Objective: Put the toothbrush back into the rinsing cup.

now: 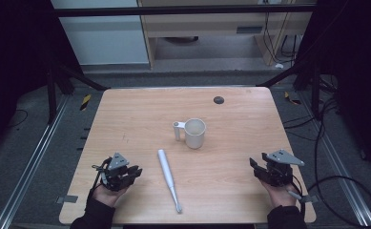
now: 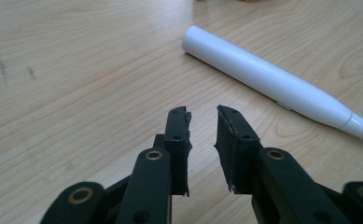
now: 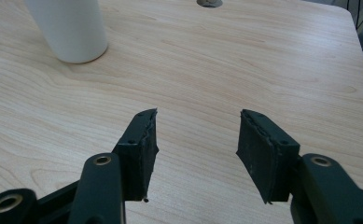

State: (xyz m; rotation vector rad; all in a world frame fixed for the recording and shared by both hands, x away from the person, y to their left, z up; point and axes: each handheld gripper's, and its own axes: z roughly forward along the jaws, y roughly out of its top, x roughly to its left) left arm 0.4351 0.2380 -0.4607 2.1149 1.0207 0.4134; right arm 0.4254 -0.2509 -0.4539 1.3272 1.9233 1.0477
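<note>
A white toothbrush-like wand [image 1: 168, 177] lies on the wooden table [image 1: 235, 143], thick end toward the cup and thin tip toward the front edge. Behind it stands a white cup [image 1: 195, 133] with a short white post [image 1: 177, 130] at its left side. My left gripper [image 1: 136, 171] rests at the front left, a little left of the wand. Its jaws [image 2: 202, 116] are slightly apart with nothing between them, and the wand's thick handle [image 2: 263, 81] lies just ahead to the right. My right gripper [image 1: 254, 165] rests at the front right, jaws [image 3: 198, 116] wide open over bare wood, the cup [image 3: 69, 28] far ahead at left.
A small dark round disc [image 1: 218, 100] sits in the tabletop near the far edge, also seen as the disc [image 3: 209, 3]. Cables [image 1: 326, 143] run over the floor to the right of the table. Metal rails [image 1: 35, 157] border the table's left side.
</note>
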